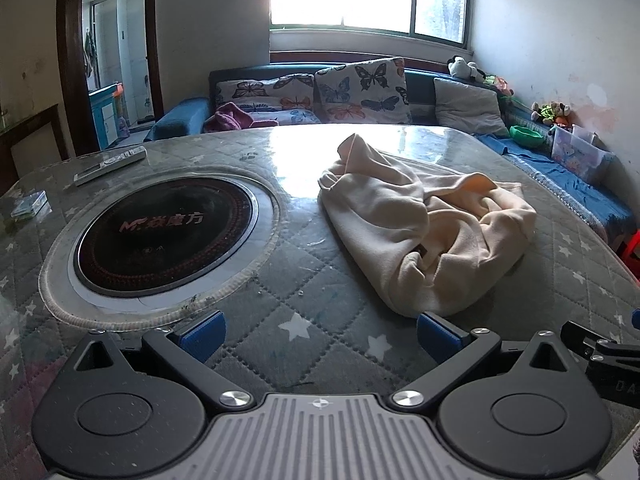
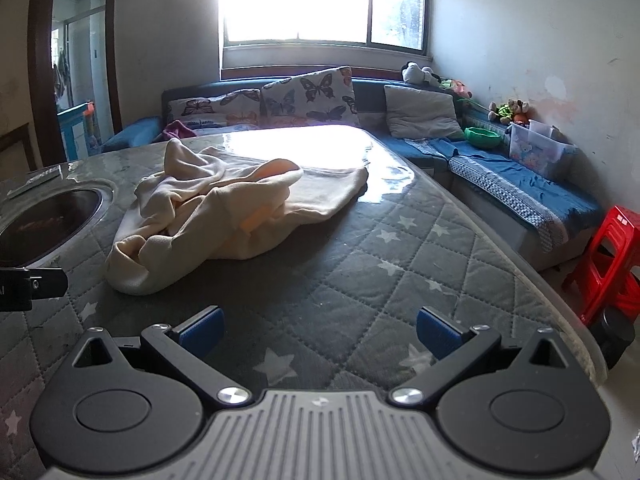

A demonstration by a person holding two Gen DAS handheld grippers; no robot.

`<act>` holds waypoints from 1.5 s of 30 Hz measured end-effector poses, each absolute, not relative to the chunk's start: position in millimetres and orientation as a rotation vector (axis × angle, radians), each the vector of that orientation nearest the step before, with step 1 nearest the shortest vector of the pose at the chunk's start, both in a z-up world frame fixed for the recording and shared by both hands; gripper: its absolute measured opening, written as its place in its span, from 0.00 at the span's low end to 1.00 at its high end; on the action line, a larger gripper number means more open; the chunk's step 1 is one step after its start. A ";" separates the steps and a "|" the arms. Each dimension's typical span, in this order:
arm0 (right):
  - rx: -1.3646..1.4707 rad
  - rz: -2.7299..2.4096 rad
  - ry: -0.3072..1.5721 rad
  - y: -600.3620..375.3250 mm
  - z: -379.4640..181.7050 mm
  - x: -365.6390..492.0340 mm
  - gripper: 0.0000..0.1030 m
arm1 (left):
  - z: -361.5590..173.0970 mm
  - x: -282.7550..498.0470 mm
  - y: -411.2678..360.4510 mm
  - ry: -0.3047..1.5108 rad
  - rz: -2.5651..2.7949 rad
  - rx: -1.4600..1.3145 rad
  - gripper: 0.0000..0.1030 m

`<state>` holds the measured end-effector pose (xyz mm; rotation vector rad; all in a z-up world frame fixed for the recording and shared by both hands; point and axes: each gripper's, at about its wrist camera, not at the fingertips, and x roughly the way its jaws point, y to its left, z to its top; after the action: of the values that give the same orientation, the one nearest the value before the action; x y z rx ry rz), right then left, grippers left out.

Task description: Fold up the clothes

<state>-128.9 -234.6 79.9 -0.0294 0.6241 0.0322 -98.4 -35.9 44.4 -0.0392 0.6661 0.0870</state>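
Note:
A crumpled cream garment lies in a heap on the quilted grey star-patterned table. My left gripper is open and empty; its right blue pad sits just at the garment's near edge, above the table. In the right wrist view the same garment lies ahead and to the left. My right gripper is open and empty above the bare table, apart from the garment. A part of the other gripper shows at each view's side edge.
A round black cooktop is set into the table at the left, with a remote behind it. A blue sofa with butterfly cushions runs behind and along the right. A red stool stands by the table's right edge.

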 end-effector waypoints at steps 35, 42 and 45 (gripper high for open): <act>-0.037 0.056 0.587 -228.0 87.9 -151.2 1.00 | 50.9 -122.8 -48.4 0.648 0.067 -0.031 1.00; -0.037 0.059 0.588 -227.8 87.5 -151.1 1.00 | 50.9 -123.5 -49.6 0.650 0.062 -0.030 1.00; -0.038 0.060 0.588 -227.1 87.5 -151.3 1.00 | 50.4 -123.8 -50.2 0.653 0.062 -0.030 1.00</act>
<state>-151.3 -227.1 87.5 -0.0383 0.5877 0.0597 -123.8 -50.2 50.4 -0.0300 0.6525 0.0622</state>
